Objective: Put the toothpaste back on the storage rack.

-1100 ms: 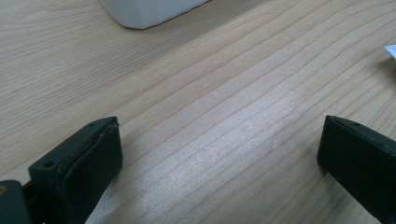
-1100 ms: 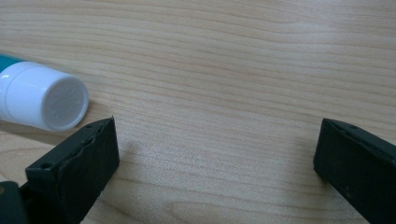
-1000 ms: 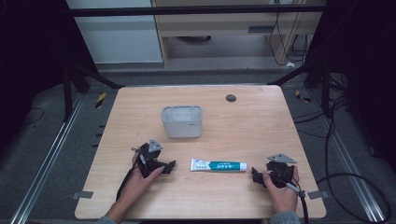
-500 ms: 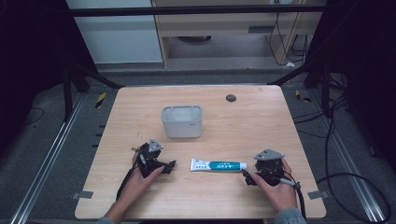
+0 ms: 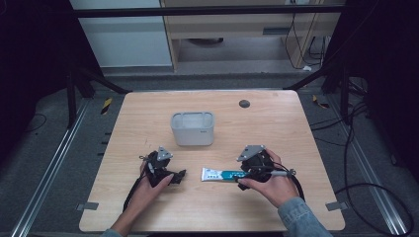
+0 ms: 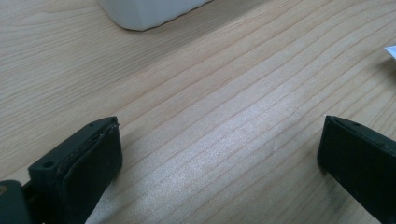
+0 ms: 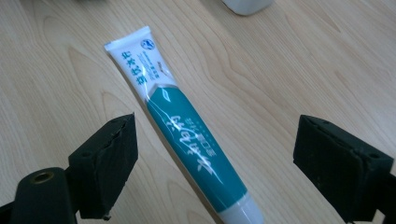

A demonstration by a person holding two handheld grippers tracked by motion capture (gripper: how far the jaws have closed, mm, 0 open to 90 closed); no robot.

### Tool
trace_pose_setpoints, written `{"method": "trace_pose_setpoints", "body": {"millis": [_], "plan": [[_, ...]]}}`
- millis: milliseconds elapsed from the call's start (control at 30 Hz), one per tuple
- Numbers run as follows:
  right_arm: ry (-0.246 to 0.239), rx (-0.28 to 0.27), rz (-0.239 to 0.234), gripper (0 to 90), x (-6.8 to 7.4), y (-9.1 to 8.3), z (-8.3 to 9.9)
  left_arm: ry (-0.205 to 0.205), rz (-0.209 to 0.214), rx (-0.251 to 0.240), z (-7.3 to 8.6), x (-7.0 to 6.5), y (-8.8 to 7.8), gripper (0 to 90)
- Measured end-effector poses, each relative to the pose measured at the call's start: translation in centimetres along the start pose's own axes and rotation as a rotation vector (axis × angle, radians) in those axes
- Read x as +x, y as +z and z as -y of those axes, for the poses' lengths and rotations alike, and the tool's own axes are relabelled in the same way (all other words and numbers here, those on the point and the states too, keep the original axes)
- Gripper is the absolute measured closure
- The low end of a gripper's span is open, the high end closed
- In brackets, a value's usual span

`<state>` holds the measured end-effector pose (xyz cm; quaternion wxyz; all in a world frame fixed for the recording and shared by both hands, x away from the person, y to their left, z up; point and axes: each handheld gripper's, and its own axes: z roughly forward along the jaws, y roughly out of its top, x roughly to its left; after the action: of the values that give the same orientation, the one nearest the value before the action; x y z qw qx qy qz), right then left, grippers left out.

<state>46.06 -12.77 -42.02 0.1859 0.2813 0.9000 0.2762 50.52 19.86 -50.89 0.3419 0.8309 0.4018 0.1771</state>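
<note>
From above, your right gripper (image 5: pixel 245 174) sits at the cap end of the toothpaste tube (image 5: pixel 221 174), lying before the white container (image 5: pixel 192 129); your left gripper (image 5: pixel 173 176) rests nearby. Its view shows jaws apart over bare table (image 6: pixel 224 93). Yours on the right straddle the tube, unclosed: I'd judge closing comes next.

High view overlooks table (image 5: pixel 148 118); gripper views skim it closely.
</note>
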Motion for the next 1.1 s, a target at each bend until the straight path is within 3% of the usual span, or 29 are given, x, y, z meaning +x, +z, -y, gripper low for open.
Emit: {"method": "trace_pose_setpoints", "body": {"millis": [200, 300, 433, 767, 1100], "plan": [[-0.05, 0.036, -0.048, 17.0, 0.1, 1.0, -1.4, 0.005, 0.006, -0.001, 0.0, 0.1, 0.0, 0.0], [-0.075, 0.059, -0.09, 21.1, 0.0, 2.0, -2.5, 0.008, 0.008, 0.0, 0.0, 0.1, 0.0, 0.0], [-0.106, 0.071, -0.108, 27.8, 0.1, 2.9, -3.3, 0.008, 0.008, -0.001, 0.0, 0.1, 0.0, 0.0], [-0.119, 0.137, -0.163, 30.2, 0.0, 4.7, -3.6, 0.008, 0.007, -0.001, 0.0, 0.1, 0.0, 0.0], [-0.137, 0.15, -0.185, 30.2, 0.0, 5.5, -3.7, 0.008, 0.007, -0.001, 0.0, 0.1, 0.0, 0.0]]}}
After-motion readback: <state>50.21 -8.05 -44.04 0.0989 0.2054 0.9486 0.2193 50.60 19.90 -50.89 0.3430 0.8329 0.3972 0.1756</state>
